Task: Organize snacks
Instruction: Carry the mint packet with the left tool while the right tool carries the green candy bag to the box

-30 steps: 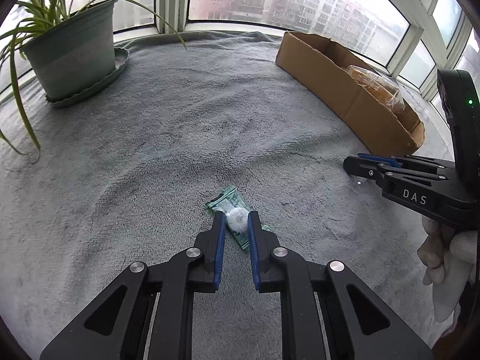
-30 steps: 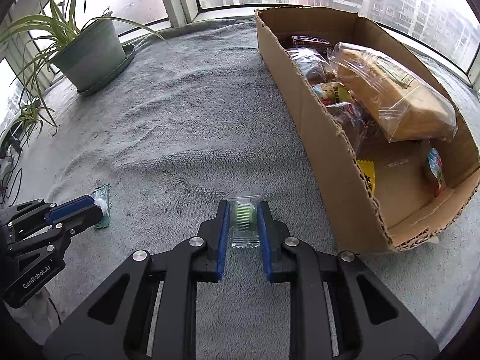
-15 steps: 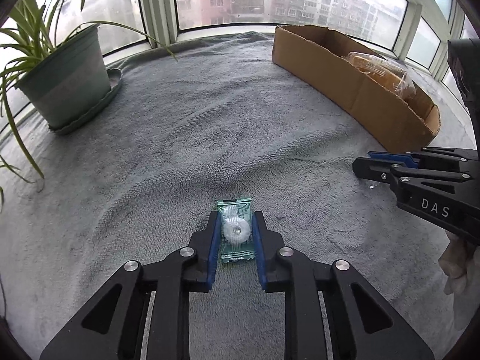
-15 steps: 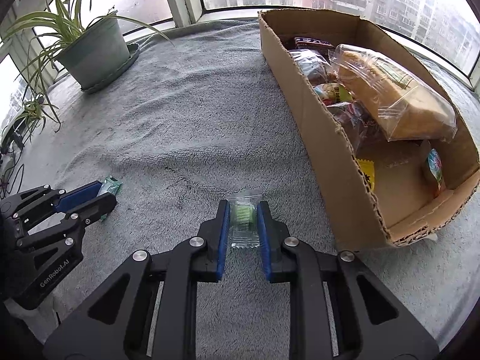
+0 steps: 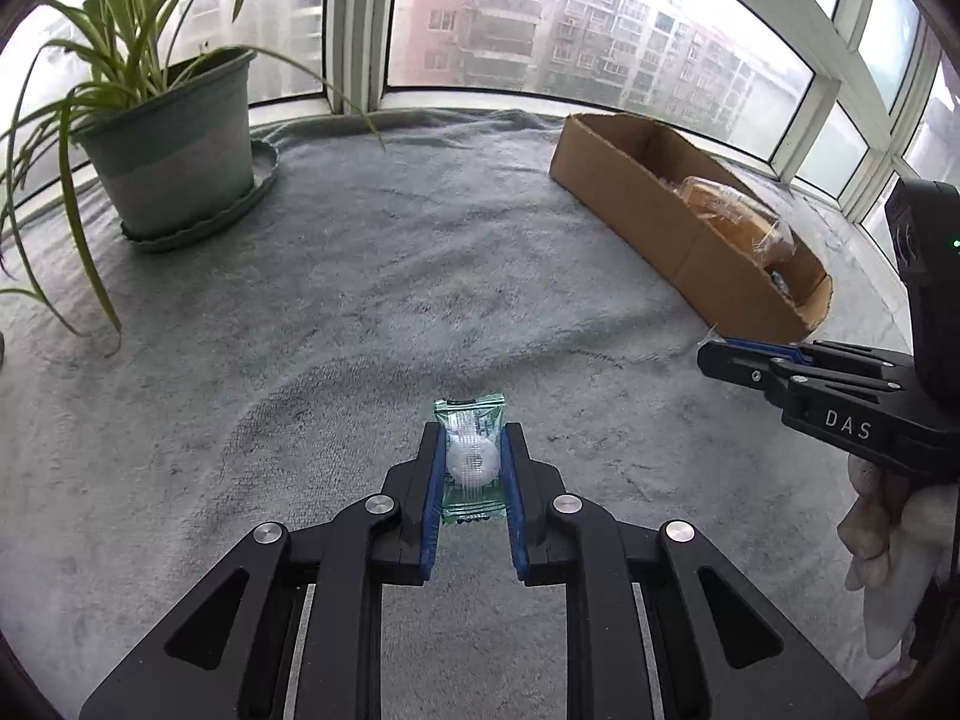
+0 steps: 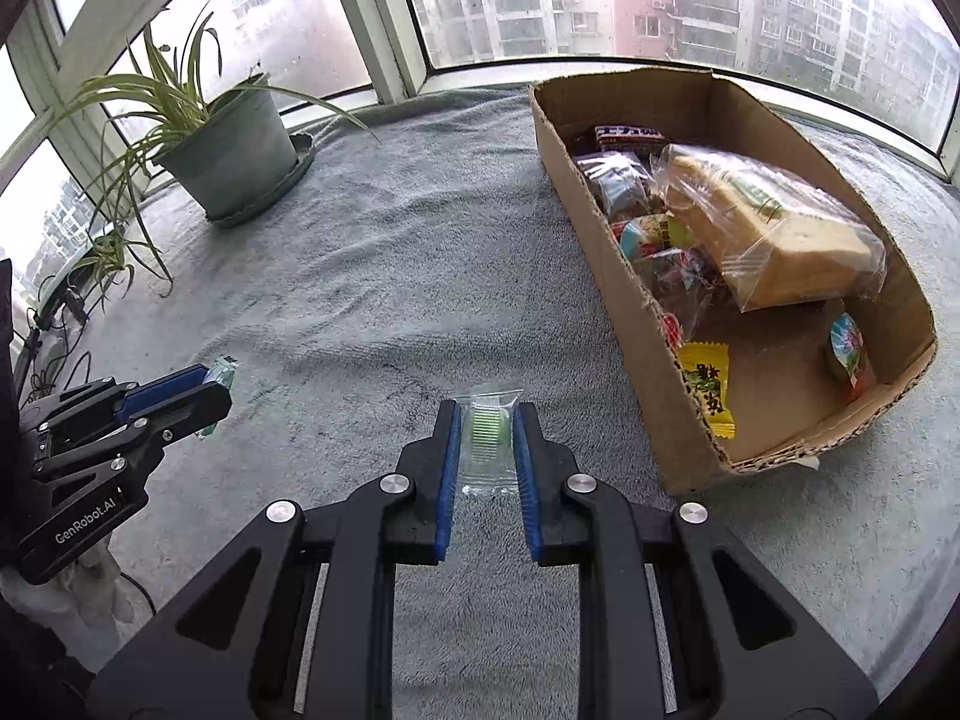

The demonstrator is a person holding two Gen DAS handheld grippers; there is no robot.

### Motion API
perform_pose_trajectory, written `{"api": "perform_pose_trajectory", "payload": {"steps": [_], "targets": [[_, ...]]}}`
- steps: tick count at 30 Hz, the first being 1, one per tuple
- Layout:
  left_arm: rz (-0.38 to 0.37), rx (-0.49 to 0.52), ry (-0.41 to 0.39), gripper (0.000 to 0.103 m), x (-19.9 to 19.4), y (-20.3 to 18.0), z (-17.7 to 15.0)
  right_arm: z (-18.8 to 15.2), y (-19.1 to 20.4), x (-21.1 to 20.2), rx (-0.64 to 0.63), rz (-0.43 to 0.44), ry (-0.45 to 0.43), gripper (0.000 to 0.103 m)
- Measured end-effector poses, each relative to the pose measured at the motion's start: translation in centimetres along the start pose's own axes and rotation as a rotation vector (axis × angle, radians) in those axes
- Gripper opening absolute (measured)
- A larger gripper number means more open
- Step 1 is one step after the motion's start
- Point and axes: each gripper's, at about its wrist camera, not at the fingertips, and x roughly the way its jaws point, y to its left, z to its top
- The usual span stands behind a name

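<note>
My left gripper [image 5: 471, 441] is shut on a green-wrapped white candy [image 5: 471, 456] and holds it above the grey blanket [image 5: 360, 300]. It also shows at the left of the right wrist view [image 6: 204, 387]. My right gripper [image 6: 486, 420] is shut on a clear-wrapped green candy [image 6: 487, 435], left of the cardboard box [image 6: 606, 252]. The right gripper shows at the right of the left wrist view [image 5: 714, 354]. The box holds a bagged bread loaf [image 6: 768, 234] and several small snacks.
A potted spider plant [image 5: 174, 150] stands on a saucer at the back left, by the windows. The box [image 5: 660, 234] lies along the right side. A smaller plant and cables [image 6: 72, 276] sit past the blanket's left edge.
Both grippers have risen and tilted up, each still holding its candy. The green-wrapped candy has left the blanket and turned straight between the left fingers.
</note>
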Motion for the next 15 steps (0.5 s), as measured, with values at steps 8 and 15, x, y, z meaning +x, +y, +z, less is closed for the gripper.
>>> {"api": "perform_pose_trajectory", "payload": {"steps": [8,15], "targets": [[-0.076,0.08,-0.08,0.017,-1.6,-4.2,3.6,1.5,-0.8,-4.6,0.018,0.011,-0.104,0.018],[-0.138,0.136,-0.116,0.017,-1.1,-8.2,6.2,2.5,-3.8,-7.0,0.057,-0.035,-0.162,0.018]]}}
